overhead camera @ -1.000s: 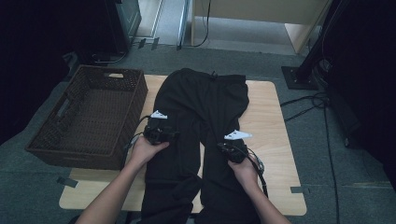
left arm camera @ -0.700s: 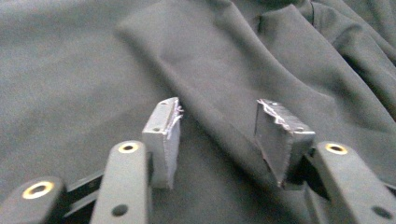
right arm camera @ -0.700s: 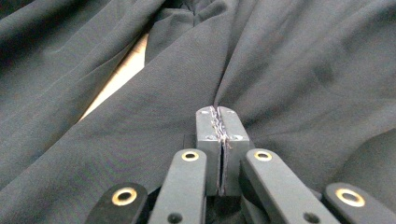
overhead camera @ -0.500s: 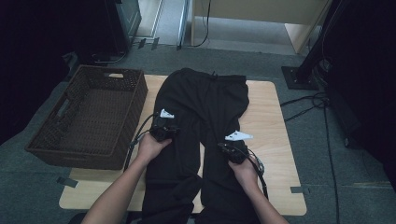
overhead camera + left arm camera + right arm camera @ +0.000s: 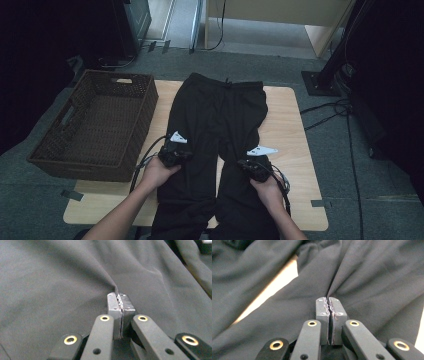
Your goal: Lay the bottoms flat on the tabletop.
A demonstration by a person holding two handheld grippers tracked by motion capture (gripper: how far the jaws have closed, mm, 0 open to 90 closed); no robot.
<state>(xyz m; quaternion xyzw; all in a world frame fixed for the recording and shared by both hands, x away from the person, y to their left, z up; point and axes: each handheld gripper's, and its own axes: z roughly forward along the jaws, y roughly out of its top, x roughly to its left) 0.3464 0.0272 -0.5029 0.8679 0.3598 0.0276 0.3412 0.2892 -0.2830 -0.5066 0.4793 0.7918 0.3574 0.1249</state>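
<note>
On the wooden table (image 5: 287, 115) black trousers (image 5: 220, 107) lay flat, each leg's fabric pinched ahead of the left gripper (image 5: 119, 300), whose jaws had just been closing, and the clamped right gripper (image 5: 329, 305); lifting together for a fold likely came next.

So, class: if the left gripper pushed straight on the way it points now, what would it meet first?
The left gripper is already pinching a fold of the black trousers; straight on there is probably just more of that fabric.
</note>
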